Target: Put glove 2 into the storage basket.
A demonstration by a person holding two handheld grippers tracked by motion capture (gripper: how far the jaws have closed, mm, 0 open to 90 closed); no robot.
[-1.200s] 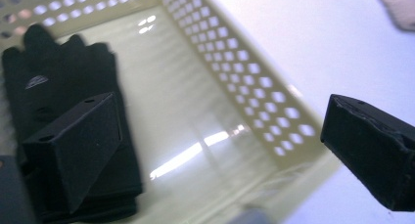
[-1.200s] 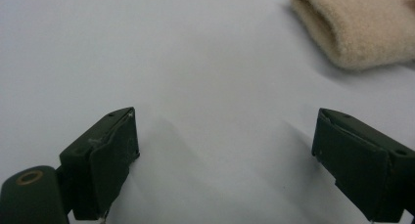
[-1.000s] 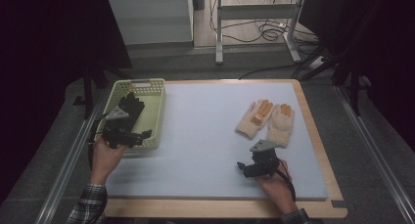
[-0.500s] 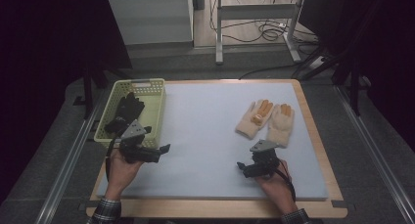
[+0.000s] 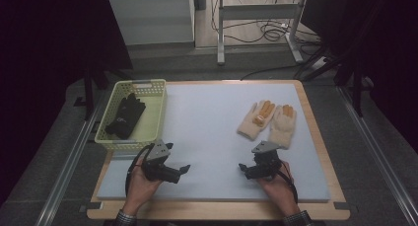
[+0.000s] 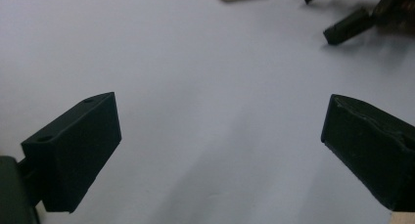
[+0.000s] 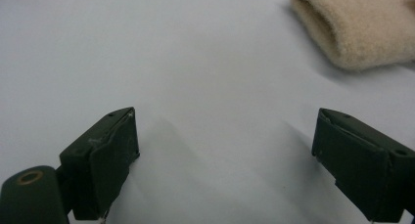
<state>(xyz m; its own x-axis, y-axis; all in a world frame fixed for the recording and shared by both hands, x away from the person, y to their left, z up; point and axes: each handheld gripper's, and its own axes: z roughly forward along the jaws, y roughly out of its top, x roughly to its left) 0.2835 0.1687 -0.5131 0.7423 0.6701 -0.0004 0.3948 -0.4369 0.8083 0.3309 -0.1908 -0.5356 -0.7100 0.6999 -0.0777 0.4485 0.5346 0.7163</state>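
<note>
A pair of cream gloves with orange palms (image 5: 268, 121) lies flat on the right of the pale mat (image 5: 207, 117). A black glove (image 5: 125, 115) rests inside the yellow-green basket (image 5: 148, 83) at the left. My left gripper (image 5: 182, 171) is held low over the front left of the mat, open, with bare mat between its jaws (image 6: 220, 119). My right gripper (image 5: 244, 170) sits at the front right, just in front of the cream gloves, also open and holding nothing (image 7: 226, 131). One cream cuff (image 7: 352, 28) lies ahead and to the right of its jaws.
The mat lies on a wooden board (image 5: 315, 137) with metal rails (image 5: 74, 152) along both sides. Beyond the table stand a white cabinet (image 5: 153, 18) and a metal frame with cables (image 5: 256, 23). The right gripper's jaw tips (image 6: 347, 28) show far off in the left gripper view.
My left gripper has come away from the basket's front edge, moving right and toward the person onto the front of the mat. The black glove stayed in the basket. The right gripper has not moved.
</note>
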